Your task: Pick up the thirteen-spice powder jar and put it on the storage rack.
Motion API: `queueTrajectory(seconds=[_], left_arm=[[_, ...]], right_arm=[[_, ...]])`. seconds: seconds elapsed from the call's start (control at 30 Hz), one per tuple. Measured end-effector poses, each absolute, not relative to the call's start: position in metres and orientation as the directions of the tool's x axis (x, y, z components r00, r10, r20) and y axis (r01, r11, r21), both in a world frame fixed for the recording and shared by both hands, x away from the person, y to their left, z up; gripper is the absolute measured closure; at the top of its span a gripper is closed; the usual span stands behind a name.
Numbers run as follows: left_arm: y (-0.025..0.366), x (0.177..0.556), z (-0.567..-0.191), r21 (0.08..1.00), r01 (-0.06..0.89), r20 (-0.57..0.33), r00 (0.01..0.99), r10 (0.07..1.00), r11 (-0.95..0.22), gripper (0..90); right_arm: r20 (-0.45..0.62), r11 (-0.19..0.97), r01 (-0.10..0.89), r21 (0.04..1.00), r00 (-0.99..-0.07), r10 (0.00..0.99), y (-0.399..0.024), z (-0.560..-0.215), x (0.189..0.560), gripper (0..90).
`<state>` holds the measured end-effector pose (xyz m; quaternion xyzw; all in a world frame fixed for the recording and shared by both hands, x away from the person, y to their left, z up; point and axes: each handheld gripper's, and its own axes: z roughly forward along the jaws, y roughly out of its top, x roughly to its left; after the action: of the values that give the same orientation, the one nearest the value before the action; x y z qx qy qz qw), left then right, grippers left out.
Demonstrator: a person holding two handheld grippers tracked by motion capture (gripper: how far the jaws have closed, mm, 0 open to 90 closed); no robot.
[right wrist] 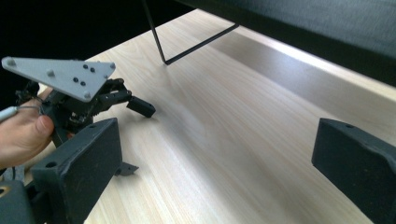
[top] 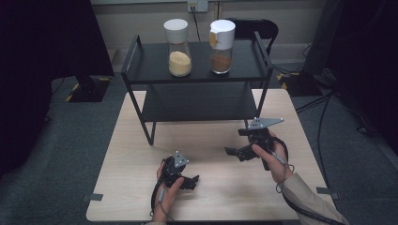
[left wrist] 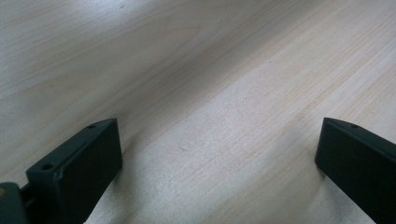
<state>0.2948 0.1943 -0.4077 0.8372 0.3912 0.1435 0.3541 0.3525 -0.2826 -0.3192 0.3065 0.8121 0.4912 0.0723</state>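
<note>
Jaws wide apart on the left gripper [top: 190, 181], low centre of the high view, over bare table [top: 126, 154]. Jaws likewise spread on the right gripper [top: 233, 151], right of centre, gripping nothing. Beyond, upper middle, a black rack [top: 155, 61]; on its top shelf a yellow-filled jar [top: 178, 42] left of a brown-filled jar [top: 221, 41], well apart from both grippers.

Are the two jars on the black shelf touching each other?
Apart. The high view shows dark shelf between the yellow jar and the brown jar.
</note>
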Motion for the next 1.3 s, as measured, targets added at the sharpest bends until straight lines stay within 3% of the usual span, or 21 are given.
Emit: queueTrajectory(seconds=[1.3], left_arm=[[0.194, 0.295, -0.408, 0.705, 0.553, -0.037, 0.653, 0.757, -0.443, 0.0]], right_arm=[[0.152, 0.393, 0.447, 0.804, -0.793, 0.590, -0.301, -0.374, 0.329, 0.8]])
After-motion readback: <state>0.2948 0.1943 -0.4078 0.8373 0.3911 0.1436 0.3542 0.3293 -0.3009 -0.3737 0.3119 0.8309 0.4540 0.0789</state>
